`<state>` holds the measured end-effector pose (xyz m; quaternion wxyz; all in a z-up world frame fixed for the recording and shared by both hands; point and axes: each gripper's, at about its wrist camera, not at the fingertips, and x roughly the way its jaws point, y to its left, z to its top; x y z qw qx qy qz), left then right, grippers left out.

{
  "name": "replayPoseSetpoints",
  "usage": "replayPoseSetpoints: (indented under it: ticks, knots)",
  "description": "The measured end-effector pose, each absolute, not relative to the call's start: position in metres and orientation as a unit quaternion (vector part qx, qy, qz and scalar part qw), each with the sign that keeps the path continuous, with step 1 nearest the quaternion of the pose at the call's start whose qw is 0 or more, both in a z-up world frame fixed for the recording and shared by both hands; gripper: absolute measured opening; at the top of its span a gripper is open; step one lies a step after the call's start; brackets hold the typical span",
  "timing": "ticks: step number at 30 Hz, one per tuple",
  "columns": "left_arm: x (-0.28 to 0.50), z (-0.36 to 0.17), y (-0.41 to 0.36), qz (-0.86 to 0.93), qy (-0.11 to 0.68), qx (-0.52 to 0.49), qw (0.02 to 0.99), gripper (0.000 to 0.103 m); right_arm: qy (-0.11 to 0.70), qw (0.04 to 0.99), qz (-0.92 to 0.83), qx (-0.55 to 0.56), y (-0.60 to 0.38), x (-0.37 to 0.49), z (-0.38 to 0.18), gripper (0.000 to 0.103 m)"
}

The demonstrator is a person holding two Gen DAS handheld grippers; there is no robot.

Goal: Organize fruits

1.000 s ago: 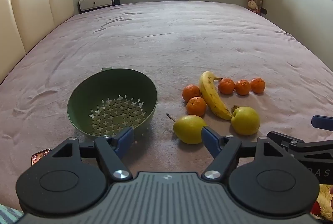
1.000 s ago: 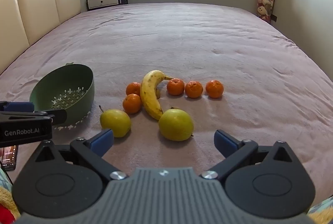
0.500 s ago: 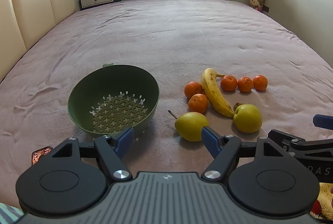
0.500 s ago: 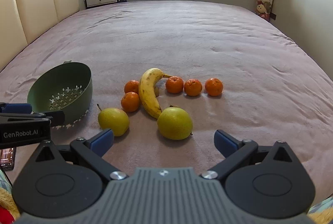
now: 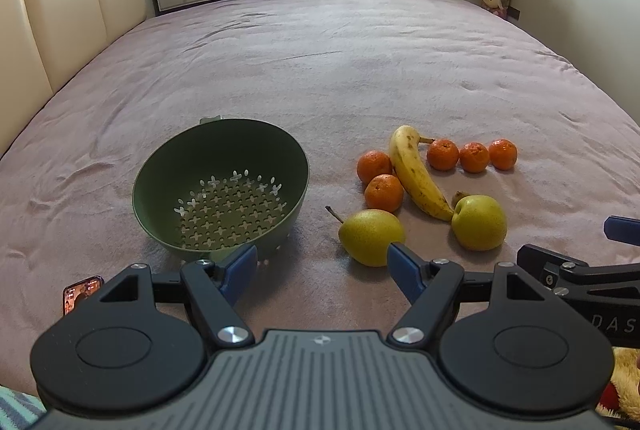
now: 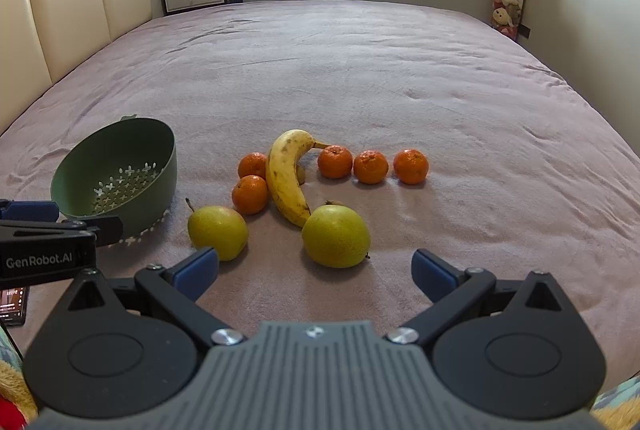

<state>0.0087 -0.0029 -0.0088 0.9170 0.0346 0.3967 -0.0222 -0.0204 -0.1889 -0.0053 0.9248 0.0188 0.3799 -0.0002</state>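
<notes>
Left wrist: green colander (image 5: pixel 160 186) empty on bed; pear (image 5: pixel 370 236) just beyond left gripper (image 5: pixel 320 266), fingers spread, holding nothing.
Right wrist: second pear (image 6: pixel 335 236) ahead of right gripper (image 6: pixel 316 266), wide open, empty.

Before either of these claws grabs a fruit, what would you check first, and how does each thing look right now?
1. Right gripper open: ok.
2. Left gripper open: ok.
3. Green colander holds no fruit: ok.
4. Nearest pear lies ahead of the right gripper, unobstructed: ok.
5. Banana touches that pear, may shift: cannot tell.
6. Colander stable on the soft bedspread: cannot tell.
</notes>
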Motion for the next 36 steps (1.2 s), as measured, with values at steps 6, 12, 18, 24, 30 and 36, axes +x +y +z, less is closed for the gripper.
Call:
replayPoseSetpoints:
  ticks: [6, 12, 18, 24, 30, 36]
  knots:
    - [0.0091, -0.0089, -0.0011, -0.021, 0.399, 0.033, 0.916, 0.087, 0.382, 0.924, 0.0, 0.019, -0.189, -0.0203, -0.0063, 0.099]
    - [0.0085, -0.0087, 0.0014, -0.018, 0.4, 0.03, 0.916, 0.087, 0.383, 0.924, -0.001, 0.017, -0.1871, -0.0196, -0.0074, 0.099]
    - [0.0076, -0.0082, 0.0018, -0.021, 0.399, 0.031, 0.916, 0.087, 0.383, 0.924, -0.001, 0.016, -0.1866, -0.0197, -0.0072, 0.099]
    - [0.0073, -0.0084, 0.0011, -0.019, 0.4, 0.03, 0.916, 0.087, 0.38, 0.925, 0.001, 0.016, -0.1872, -0.0211, -0.0078, 0.099]
    - [0.0077, -0.0085, 0.0004, -0.02, 0.401, 0.031, 0.915, 0.087, 0.383, 0.924, -0.003, 0.017, -0.1876, -0.0202, -0.0073, 0.099]
    - [0.0072, -0.0094, -0.0002, -0.018, 0.402, 0.031, 0.915, 0.087, 0.386, 0.922, -0.005, 0.017, -0.1866, -0.0185, -0.0077, 0.099]
